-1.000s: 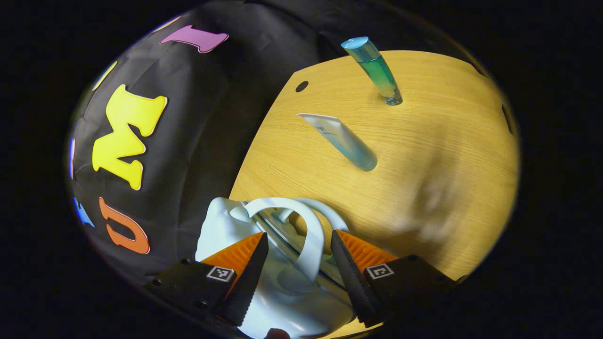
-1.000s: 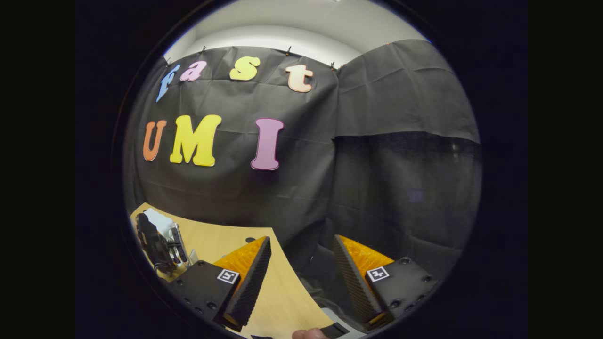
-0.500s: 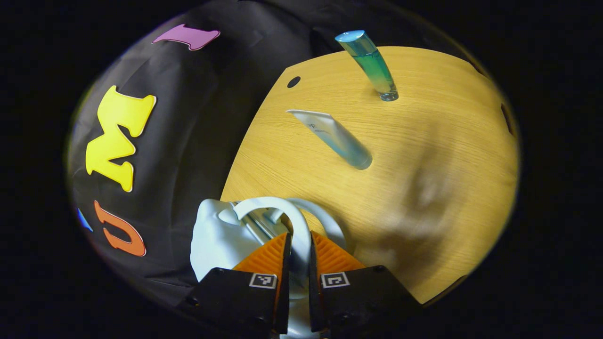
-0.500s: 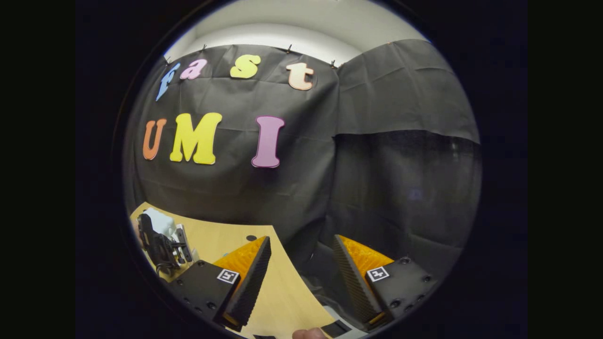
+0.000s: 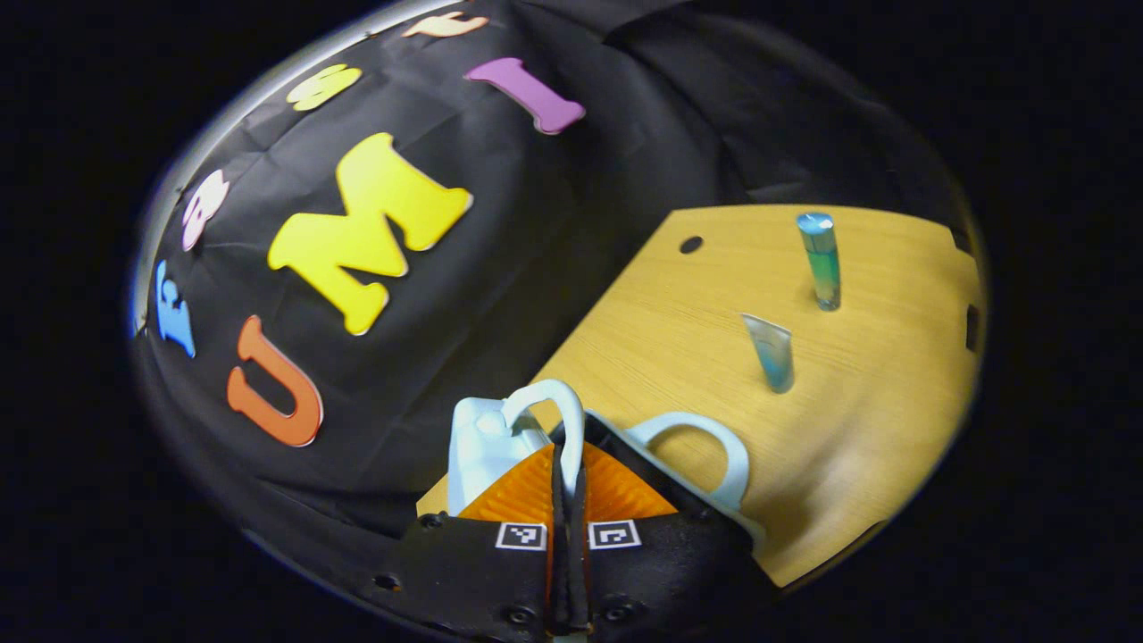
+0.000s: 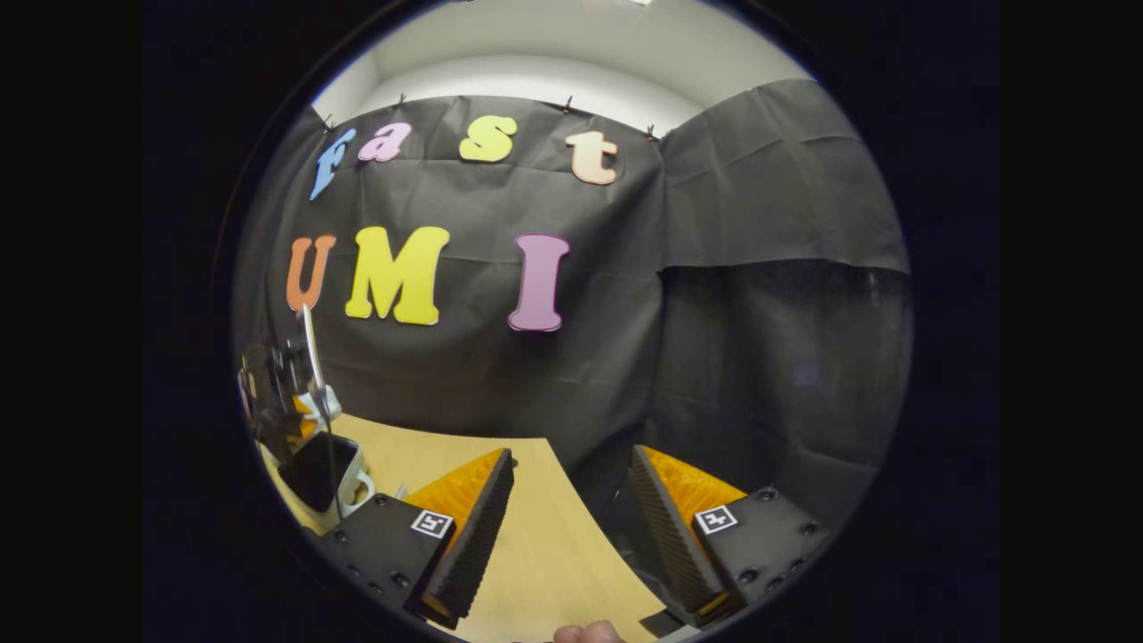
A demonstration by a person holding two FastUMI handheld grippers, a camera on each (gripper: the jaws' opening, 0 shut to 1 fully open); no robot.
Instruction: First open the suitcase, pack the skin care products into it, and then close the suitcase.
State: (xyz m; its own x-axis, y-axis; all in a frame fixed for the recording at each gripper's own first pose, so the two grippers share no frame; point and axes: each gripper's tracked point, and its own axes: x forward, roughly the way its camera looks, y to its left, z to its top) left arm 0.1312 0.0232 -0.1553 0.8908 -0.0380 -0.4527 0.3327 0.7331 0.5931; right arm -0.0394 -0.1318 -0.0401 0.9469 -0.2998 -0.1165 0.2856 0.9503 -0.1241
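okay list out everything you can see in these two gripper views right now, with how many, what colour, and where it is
suitcase: one, pale blue-white, at the near edge of the table, lid raised; dark interior seen in the right gripper view
lid handle: one, white, pinched between the left gripper's fingers
second handle: one, white, on the lower half, free
bottle: one, blue-green, standing on the far part of the table
tube: one, pale blue, standing on its cap nearer than the bottle
table: one, light wood, with a dark round hole near its far edge
left gripper: one, closed on the lid handle
right gripper: one, jaws apart, holding nothing, above the table edge
fingertip: one, bottom edge of the right gripper view
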